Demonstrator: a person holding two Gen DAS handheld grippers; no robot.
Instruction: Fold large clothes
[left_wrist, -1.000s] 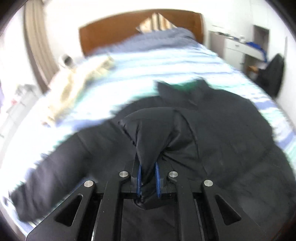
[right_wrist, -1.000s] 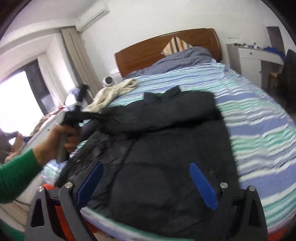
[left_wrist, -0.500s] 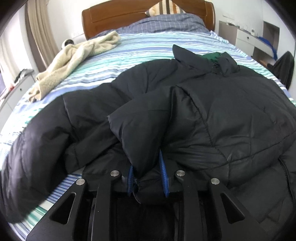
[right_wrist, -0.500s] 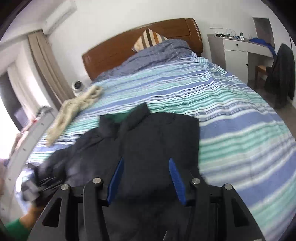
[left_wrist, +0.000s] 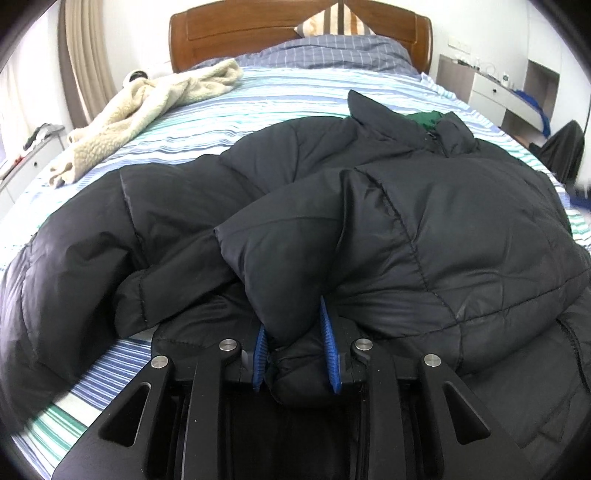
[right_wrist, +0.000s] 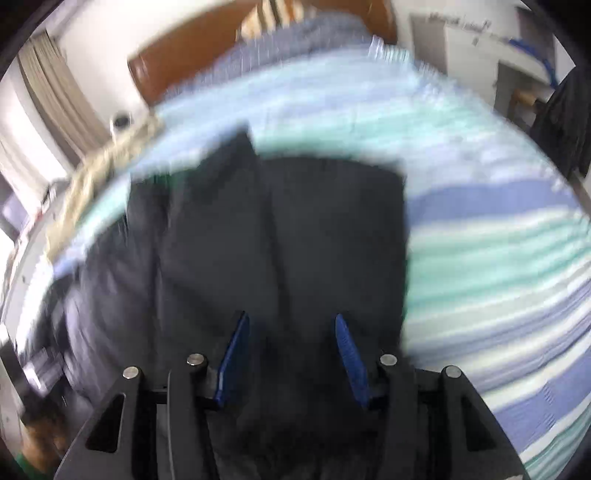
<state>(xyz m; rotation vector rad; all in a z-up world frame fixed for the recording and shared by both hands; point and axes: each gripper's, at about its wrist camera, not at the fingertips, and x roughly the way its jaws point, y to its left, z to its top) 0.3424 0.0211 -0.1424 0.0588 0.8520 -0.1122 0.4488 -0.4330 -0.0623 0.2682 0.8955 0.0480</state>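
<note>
A large black puffer jacket (left_wrist: 424, 221) lies on the striped bed, collar toward the headboard. My left gripper (left_wrist: 295, 332) is shut on a bunched fold of the jacket's sleeve, low over the jacket's near side. In the right wrist view the jacket (right_wrist: 277, 229) is blurred and fills the middle. My right gripper (right_wrist: 291, 332) is open, its blue pads apart just above the jacket's body, holding nothing.
The striped bedsheet (left_wrist: 258, 99) spreads around the jacket. A cream fleece garment (left_wrist: 147, 107) lies at the far left of the bed. A wooden headboard (left_wrist: 258, 29) stands behind. A white dresser (left_wrist: 495, 92) and a dark chair (left_wrist: 561, 147) stand at the right.
My left gripper lowered the held sleeve onto the jacket. My right gripper swung over the jacket's right half and narrowed its opening; its view is now blurred by motion.
</note>
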